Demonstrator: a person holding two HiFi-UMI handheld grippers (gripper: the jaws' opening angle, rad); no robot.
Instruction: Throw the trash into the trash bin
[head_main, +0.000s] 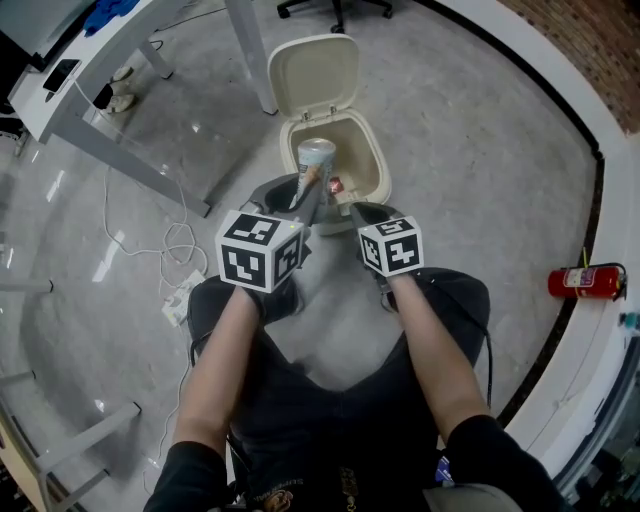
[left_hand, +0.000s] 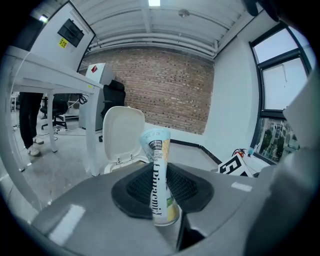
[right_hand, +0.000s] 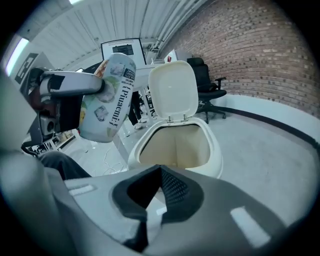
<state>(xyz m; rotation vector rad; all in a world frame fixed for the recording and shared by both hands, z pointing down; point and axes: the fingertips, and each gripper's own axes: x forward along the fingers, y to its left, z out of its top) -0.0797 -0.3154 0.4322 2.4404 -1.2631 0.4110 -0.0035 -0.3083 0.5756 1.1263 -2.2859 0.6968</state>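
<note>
Two hand-held grippers, one item of trash, one bin.

1. Left gripper (left_hand: 161, 175): jaws clamped on a crushed pale-blue and white printed paper cup (left_hand: 157, 150), gripped on its lower part. The cup stands nearly upright, open rim upward. From the head view the paper cup (head_main: 315, 162) sits over the near left part of the bin's mouth.
2. Right gripper (right_hand: 161, 174): jaws drawn together at the tips, nothing between them. It is aimed at the bin from just beside the left gripper (head_main: 303, 200).
3. Cream plastic trash bin (head_main: 381, 165): on the grey polished floor (head_main: 470, 130), its hinged lid (head_main: 315, 75) raised on the far side. There is a small reddish item inside, too small to identify.
4. Surroundings: white table leg (head_main: 250, 50), white cables (head_main: 175, 245), and a red fire extinguisher (head_main: 583, 282) lying by the wall.
</note>
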